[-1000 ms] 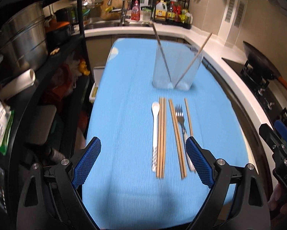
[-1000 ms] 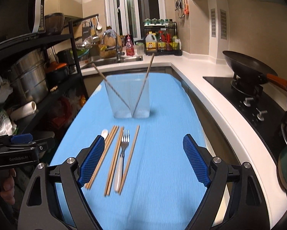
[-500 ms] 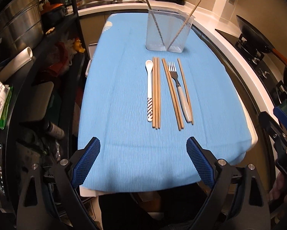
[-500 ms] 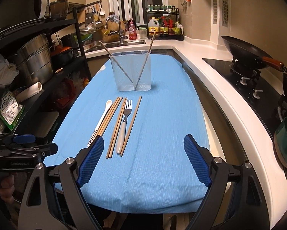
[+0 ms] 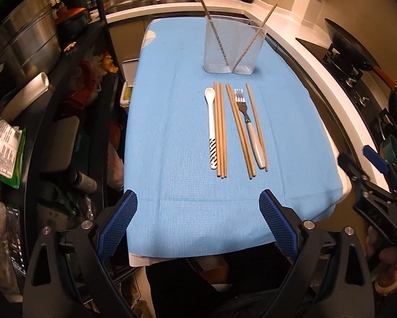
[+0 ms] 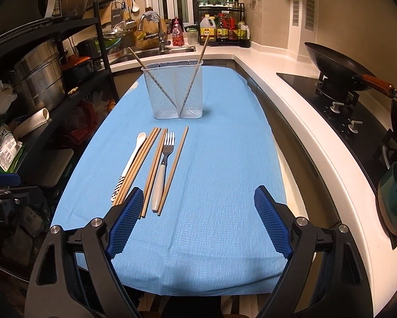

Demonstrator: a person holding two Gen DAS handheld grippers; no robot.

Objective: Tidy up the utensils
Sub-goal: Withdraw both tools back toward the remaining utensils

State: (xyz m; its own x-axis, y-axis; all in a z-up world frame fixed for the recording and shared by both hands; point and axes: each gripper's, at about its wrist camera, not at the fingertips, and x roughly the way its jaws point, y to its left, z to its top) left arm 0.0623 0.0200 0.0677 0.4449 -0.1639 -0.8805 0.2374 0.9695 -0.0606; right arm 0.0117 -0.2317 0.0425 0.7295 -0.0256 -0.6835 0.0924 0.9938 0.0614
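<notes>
A white spoon (image 5: 211, 127), several wooden chopsticks (image 5: 221, 129) and a white-handled fork (image 5: 248, 126) lie side by side on the blue cloth (image 5: 172, 132). Beyond them stands a clear two-compartment holder (image 5: 231, 46) with one chopstick leaning in each side. My left gripper (image 5: 198, 222) is open and empty above the cloth's near edge. My right gripper (image 6: 195, 222) is open and empty near the utensil handles; spoon (image 6: 131, 160), fork (image 6: 162, 168) and holder (image 6: 176, 91) show in its view.
A black shelf rack (image 5: 74, 84) with steel pots (image 5: 21, 45) lines the left. A white counter (image 6: 291, 111) with hob and wok (image 6: 339, 65) runs along the right; a green bowl (image 6: 394, 198) sits near its front. Sink and bottles (image 6: 219, 30) stand behind.
Both grippers pulled back from the holder toward the cloth's near edge over the second, then eased slightly forward. Utensils have not moved. Both grippers stayed open.
</notes>
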